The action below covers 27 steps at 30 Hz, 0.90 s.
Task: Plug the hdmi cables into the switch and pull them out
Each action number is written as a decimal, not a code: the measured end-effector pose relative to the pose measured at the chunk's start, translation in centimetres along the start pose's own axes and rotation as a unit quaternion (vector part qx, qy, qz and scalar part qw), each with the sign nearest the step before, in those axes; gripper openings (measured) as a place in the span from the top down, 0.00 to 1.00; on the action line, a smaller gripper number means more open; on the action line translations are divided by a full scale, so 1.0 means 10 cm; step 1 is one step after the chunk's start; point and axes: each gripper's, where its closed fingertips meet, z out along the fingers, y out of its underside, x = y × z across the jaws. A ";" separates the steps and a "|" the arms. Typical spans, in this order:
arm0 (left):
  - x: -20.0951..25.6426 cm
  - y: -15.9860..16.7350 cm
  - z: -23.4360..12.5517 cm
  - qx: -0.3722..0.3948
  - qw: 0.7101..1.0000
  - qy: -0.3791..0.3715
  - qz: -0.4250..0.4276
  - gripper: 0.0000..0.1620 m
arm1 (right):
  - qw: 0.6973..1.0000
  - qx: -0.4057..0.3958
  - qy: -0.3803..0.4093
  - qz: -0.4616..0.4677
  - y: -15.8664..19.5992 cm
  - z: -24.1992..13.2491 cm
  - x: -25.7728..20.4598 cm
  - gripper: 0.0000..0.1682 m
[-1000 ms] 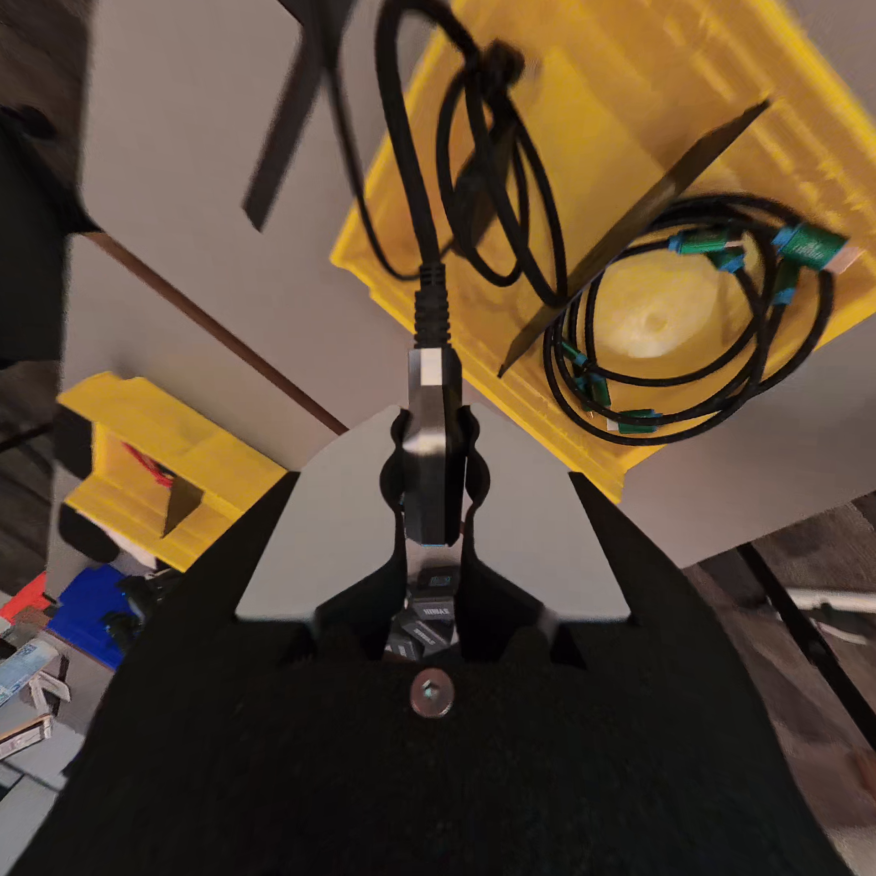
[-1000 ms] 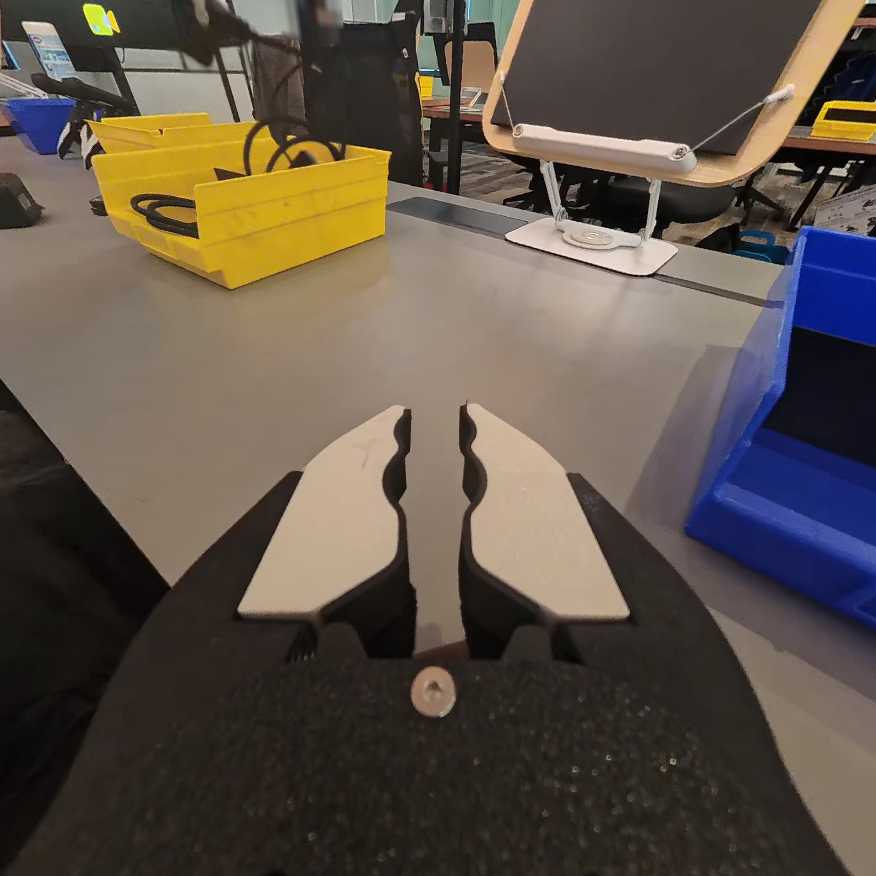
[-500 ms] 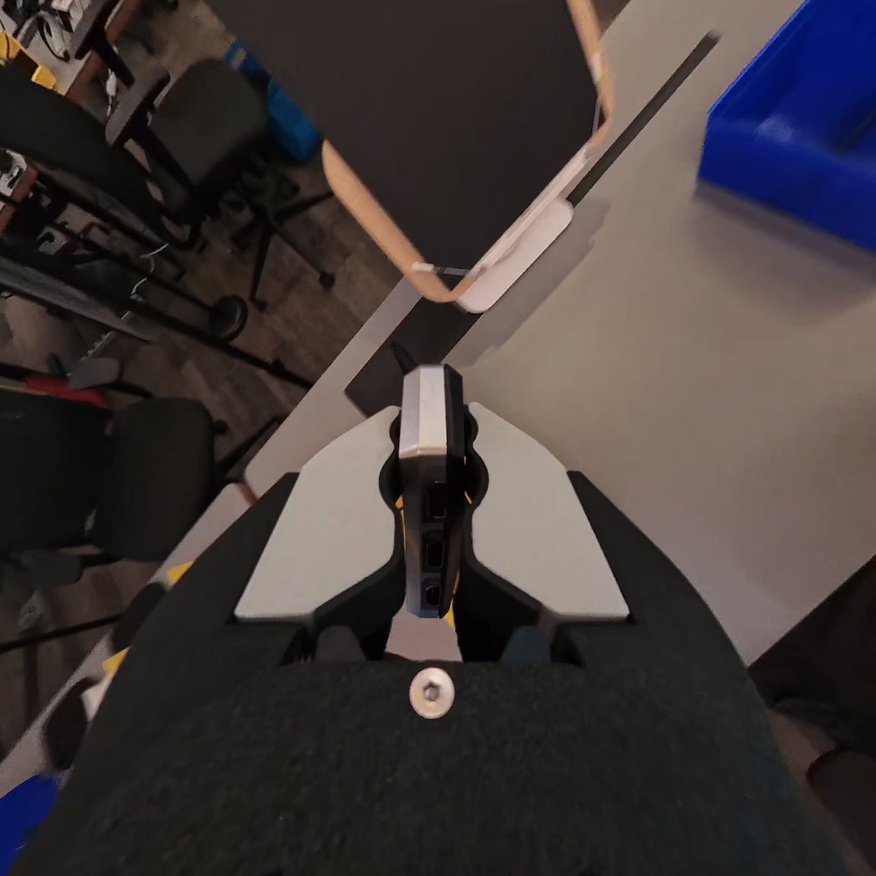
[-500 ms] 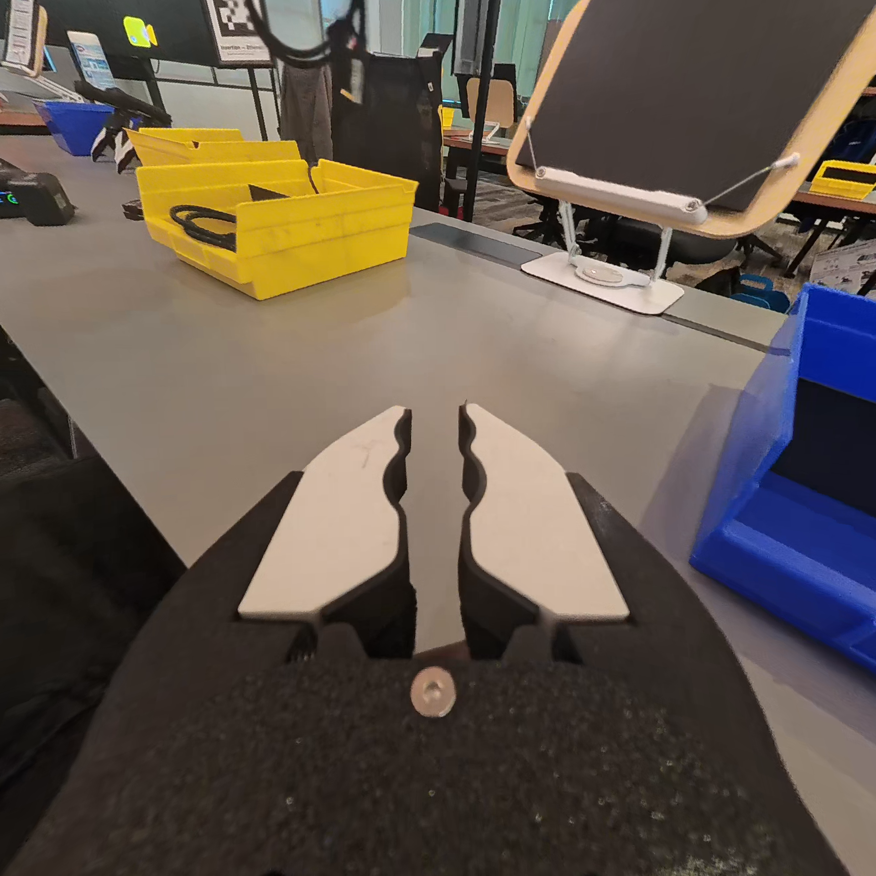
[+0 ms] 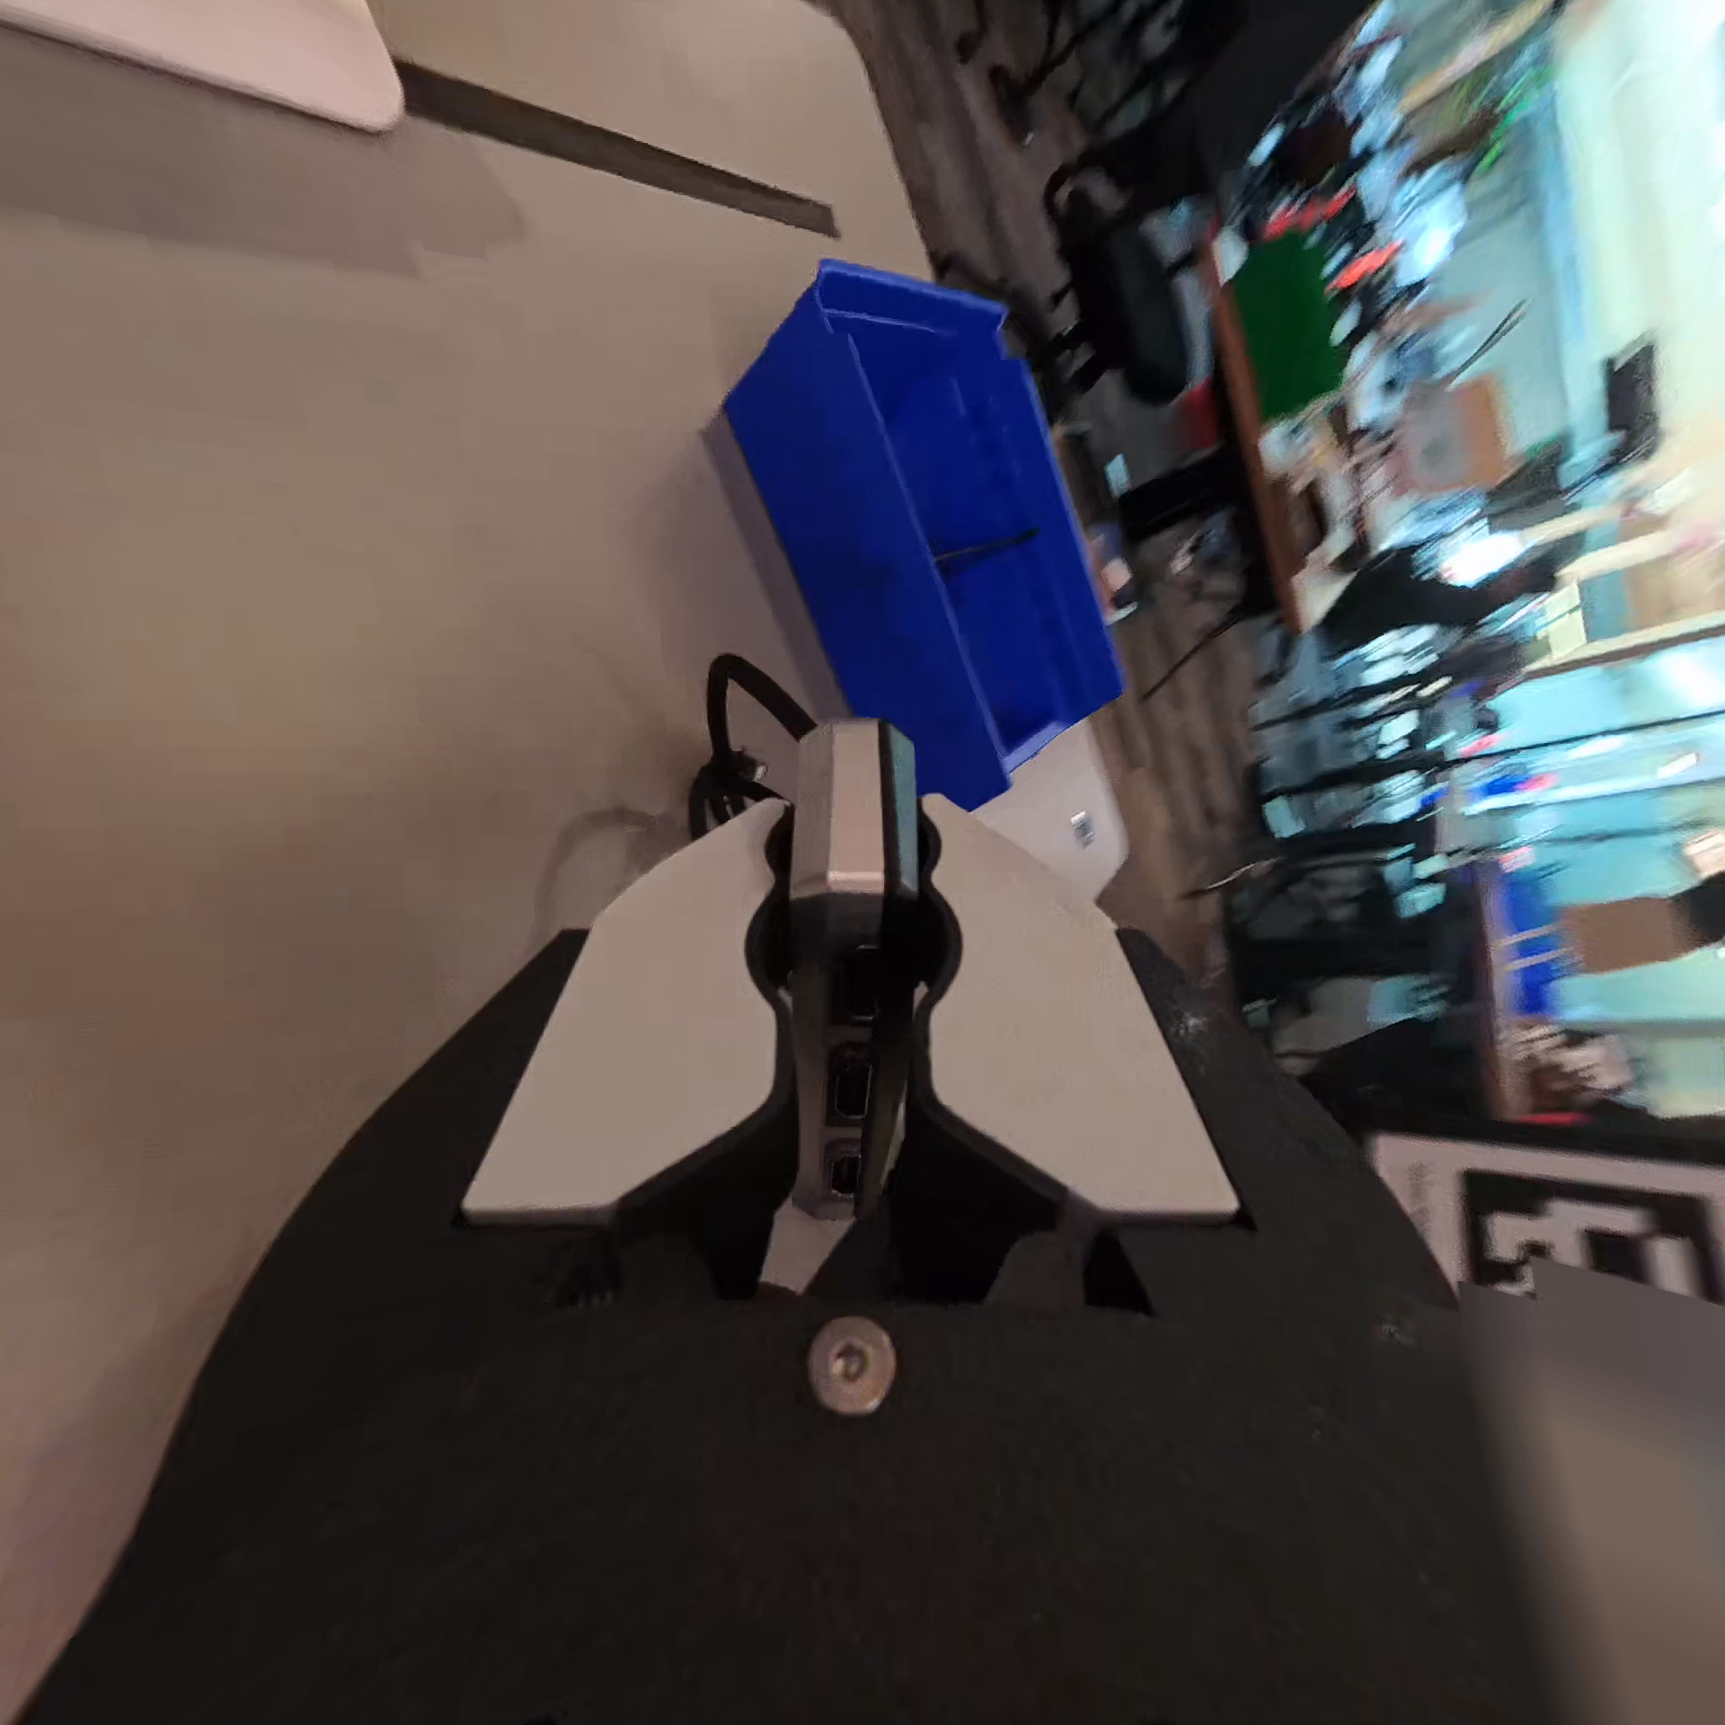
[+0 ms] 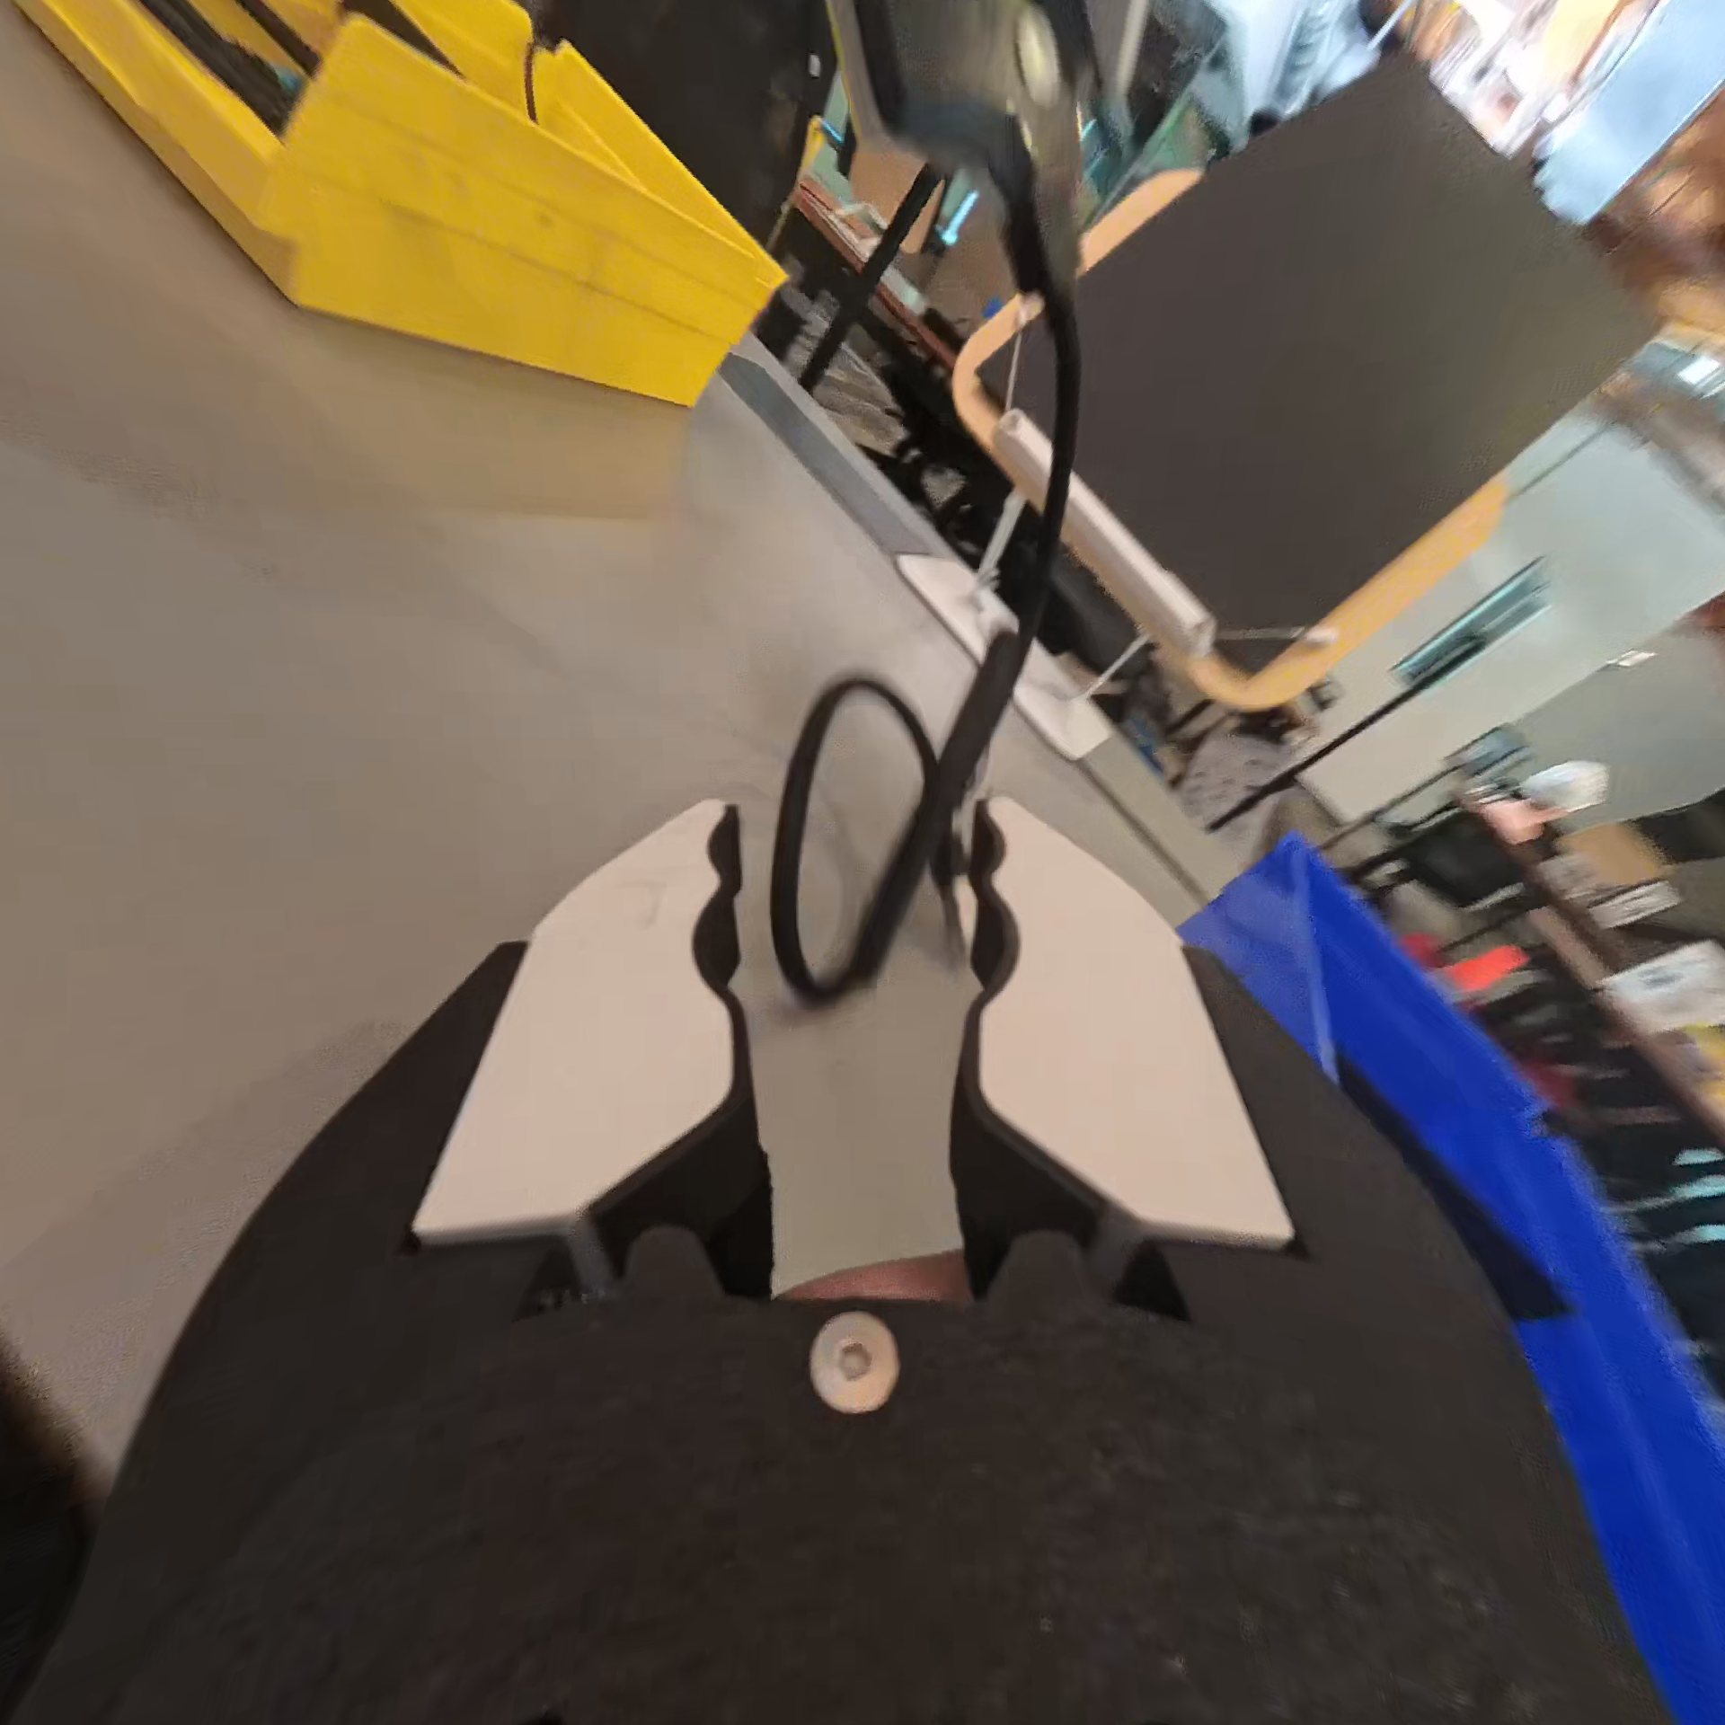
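Your left gripper is squeezed tight on the switch, a thin grey and black box. The box stands on its edge between the two fingers. Three small ports run in a row along the side that faces the camera, and you can see nothing plugged into them. Past the far end of the switch, a black cable curls up in a loop over the grey table. You cannot tell from this view where that cable joins the box. Just behind it, a blue bin sits on the table near the edge. The room beyond the table is a blur.

Your right gripper is wide open and holds nothing. Far to its left, a yellow bin sits on the table. Between the spread fingers and a bit ahead of them, a black cable hangs down from above and makes a loop close to the table. Its top end goes up to a dark blurry shape high in the picture. Behind the cable, a dark board with a wooden rim leans on a white stand. On the right, the blue bin is just beside your right finger.
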 end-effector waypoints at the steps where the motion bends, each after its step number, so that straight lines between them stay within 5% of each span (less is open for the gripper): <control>1: -0.02 0.08 0.11 0.011 0.999 0.025 -0.034 0.87 | 0.999 0.000 0.016 -0.036 -0.08 0.08 -0.01 0.70; 6: -0.06 0.44 0.46 0.043 0.981 0.107 -0.155 0.87 | 0.972 0.027 0.103 -0.211 -0.50 0.41 0.02 0.70; 15: -0.11 0.65 0.49 0.068 0.965 0.109 -0.228 0.87 | 0.942 0.025 0.121 -0.311 -0.54 0.78 0.10 0.73; 21: -0.02 0.80 0.48 0.064 0.970 0.088 -0.215 0.87 | 0.934 0.038 0.125 -0.331 -0.65 0.87 0.16 0.84; 27: -0.14 0.69 0.12 0.104 0.986 0.087 -0.094 0.80 | 0.956 0.068 0.084 -0.274 -0.66 0.88 0.22 0.86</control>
